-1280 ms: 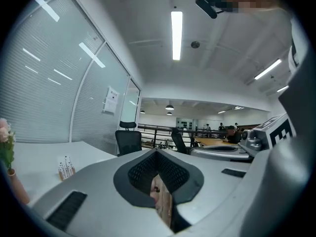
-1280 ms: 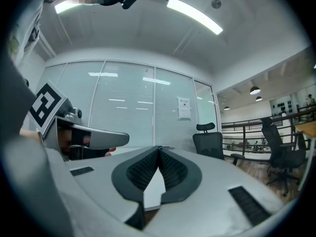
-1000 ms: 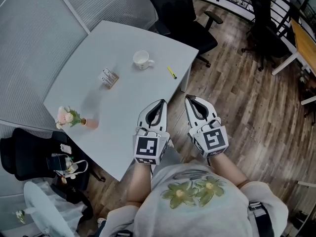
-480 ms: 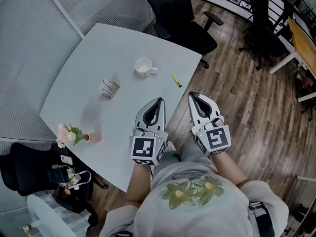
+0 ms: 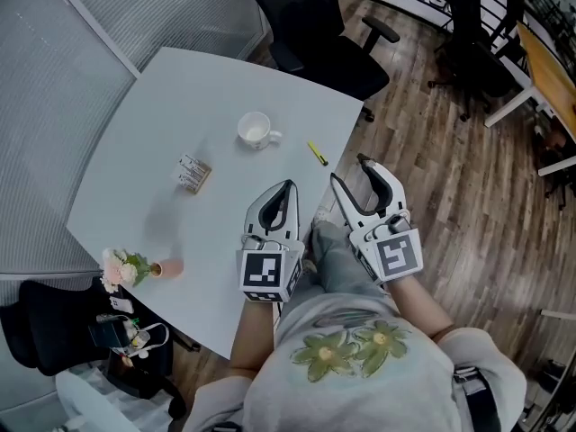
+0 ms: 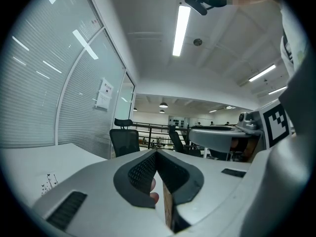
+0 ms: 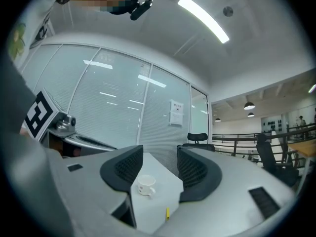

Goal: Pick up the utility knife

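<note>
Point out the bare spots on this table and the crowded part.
The widest bare patch of the table is its far left corner, bordered by the glass wall, the cup and the small box. A second lies between the box, the flower vase and the near edge. The right edge, around cup and utility knife, is tighter.

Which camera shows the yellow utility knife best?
The head view: the utility knife lies whole near the table edge, seen from above. The right gripper view shows it small and foreshortened; the left gripper view misses it.
</note>
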A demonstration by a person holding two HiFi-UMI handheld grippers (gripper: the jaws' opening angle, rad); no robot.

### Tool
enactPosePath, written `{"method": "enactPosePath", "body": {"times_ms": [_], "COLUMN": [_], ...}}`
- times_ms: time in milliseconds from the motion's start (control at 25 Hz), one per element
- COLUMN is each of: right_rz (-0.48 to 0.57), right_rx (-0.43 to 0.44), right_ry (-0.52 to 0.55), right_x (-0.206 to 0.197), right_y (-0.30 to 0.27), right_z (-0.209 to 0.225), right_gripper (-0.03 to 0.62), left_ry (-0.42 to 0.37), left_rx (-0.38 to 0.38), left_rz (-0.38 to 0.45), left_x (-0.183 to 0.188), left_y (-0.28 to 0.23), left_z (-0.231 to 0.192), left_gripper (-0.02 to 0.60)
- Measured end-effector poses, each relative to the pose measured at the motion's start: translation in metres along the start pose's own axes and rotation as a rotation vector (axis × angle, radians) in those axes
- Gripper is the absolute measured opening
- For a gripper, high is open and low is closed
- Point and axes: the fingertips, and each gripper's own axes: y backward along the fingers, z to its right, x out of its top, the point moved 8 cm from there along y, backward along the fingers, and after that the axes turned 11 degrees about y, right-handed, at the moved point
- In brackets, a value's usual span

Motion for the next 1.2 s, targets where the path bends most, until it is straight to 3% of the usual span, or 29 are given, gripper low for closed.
{"method": "enactPosePath", "body": {"times_ms": [280, 640, 1200], "right_rz": [-0.026, -0.022, -0.111], "right_rx": [-0.022, 0.002, 0.027], "right_ry": [-0.024, -0.049, -0.076], "right_x": [-0.008, -0.029, -0.073], "right_y": [-0.035, -0.077, -0.126], "right_z": [0.024, 0.045, 0.055], "right_gripper": [0.209, 0.209, 0.209], "left_ry": [-0.024, -0.045, -0.004], "left_rx": [0.015, 0.003, 0.036], "left_rz": [0.004, -0.05, -0.11], "left_x": [0.014, 0.015, 0.006], "left_y": [-0.028, -0.073, -0.113], "left_z": [-0.016, -0.035, -0.075], "left_gripper": [0.0, 0.0, 0.0]}}
